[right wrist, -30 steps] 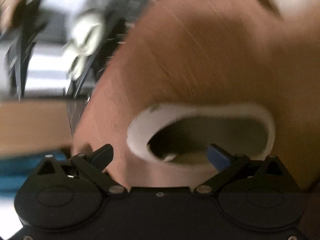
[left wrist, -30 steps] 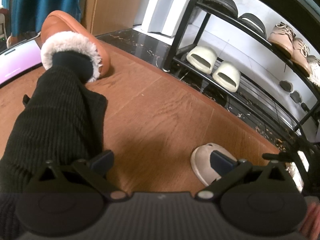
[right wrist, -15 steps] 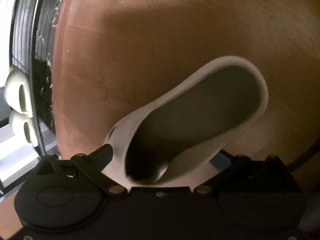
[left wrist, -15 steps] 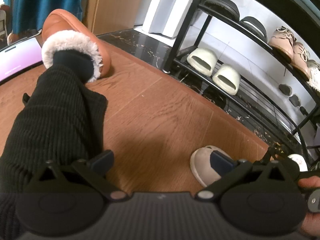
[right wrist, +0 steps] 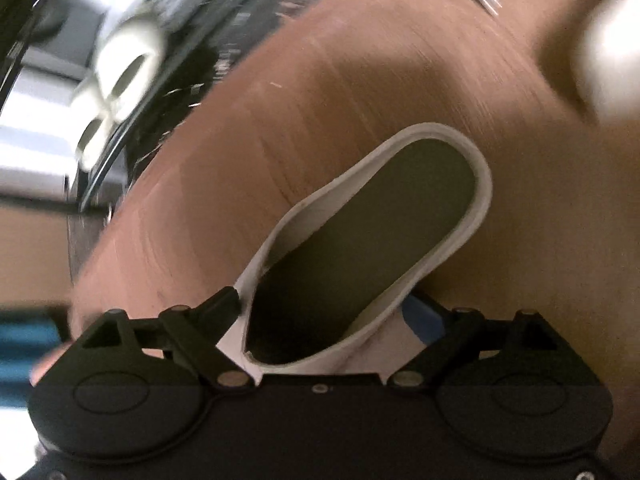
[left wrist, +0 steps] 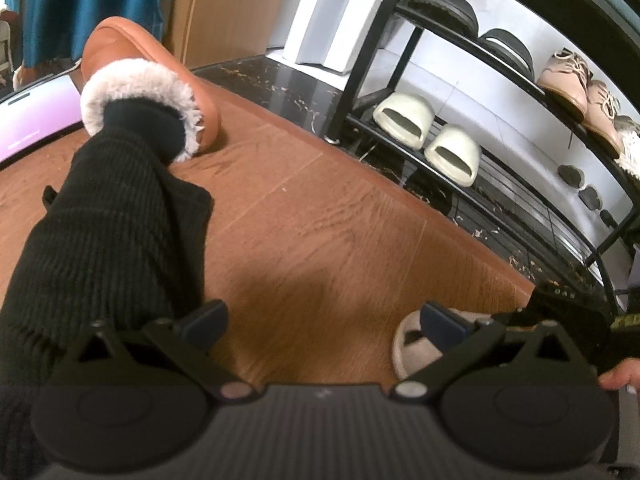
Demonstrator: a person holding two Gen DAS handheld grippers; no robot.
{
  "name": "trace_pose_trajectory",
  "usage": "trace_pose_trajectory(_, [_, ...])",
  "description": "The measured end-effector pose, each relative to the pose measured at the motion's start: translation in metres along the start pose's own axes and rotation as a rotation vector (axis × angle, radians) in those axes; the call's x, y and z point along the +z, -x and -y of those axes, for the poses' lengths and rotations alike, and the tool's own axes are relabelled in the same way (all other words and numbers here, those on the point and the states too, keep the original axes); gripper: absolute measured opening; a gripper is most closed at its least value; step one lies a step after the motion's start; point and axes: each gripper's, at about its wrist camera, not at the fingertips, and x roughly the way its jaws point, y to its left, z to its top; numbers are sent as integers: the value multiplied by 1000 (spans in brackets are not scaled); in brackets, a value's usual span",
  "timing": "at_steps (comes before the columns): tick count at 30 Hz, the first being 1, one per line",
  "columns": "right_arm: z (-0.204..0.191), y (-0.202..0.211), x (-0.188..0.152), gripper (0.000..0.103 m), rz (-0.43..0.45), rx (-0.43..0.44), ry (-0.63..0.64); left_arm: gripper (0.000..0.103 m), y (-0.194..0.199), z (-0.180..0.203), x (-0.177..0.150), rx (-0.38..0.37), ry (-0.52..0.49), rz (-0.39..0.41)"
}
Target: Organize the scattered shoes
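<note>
My right gripper (right wrist: 324, 316) is shut on a white slipper (right wrist: 368, 240) with a dark insole, held by its heel end and tilted above the wooden floor. My left gripper (left wrist: 320, 316) is open and empty, low over the floor. A beige slipper (left wrist: 416, 348) lies on the floor behind its right finger (left wrist: 440, 322). The black shoe rack (left wrist: 400, 16) stands at the right, with a pair of cream slides (left wrist: 428, 136) on its low shelf; the slides show blurred in the right wrist view (right wrist: 120, 68).
A person's leg in black trousers (left wrist: 104, 248) and an orange fur-lined slipper (left wrist: 148, 80) fills the left. Black sandals (left wrist: 472, 20) and pink lace-up shoes (left wrist: 576, 84) sit on upper shelves. A white box (left wrist: 340, 20) stands behind the rack.
My right gripper has closed on the white slipper, lifted it and swung it; the view is now blurred. My left gripper has stayed nearly still. A dark sleeve has come in at its right.
</note>
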Motion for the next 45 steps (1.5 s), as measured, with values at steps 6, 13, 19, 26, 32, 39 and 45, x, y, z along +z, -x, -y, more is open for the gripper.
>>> trace_pose_trajectory(6, [-33, 9, 10, 88, 145, -80, 399, 102, 0, 1, 0, 8, -15, 1])
trace_pose_trajectory(13, [-33, 17, -36, 101, 294, -86, 282, 102, -2, 3, -1, 7, -17, -6])
trace_pose_trajectory(19, [-54, -12, -56, 101, 305, -185, 281, 102, -2, 3, -1, 11, -36, -5])
trace_pose_trajectory(26, [-53, -19, -55, 98, 295, -162, 447, 102, -4, 5, -1, 3, -45, -10])
trace_pose_trajectory(32, [-45, -9, -51, 97, 257, -125, 667, 102, -6, 5, -1, 4, -34, -16])
trace_pose_trajectory(39, [-41, -8, -37, 97, 165, -29, 807, 102, -10, 7, -2, 2, -35, -25])
trace_pose_trajectory(45, [-55, -20, -30, 95, 160, -36, 885, 102, -11, 8, -2, 7, -50, -25])
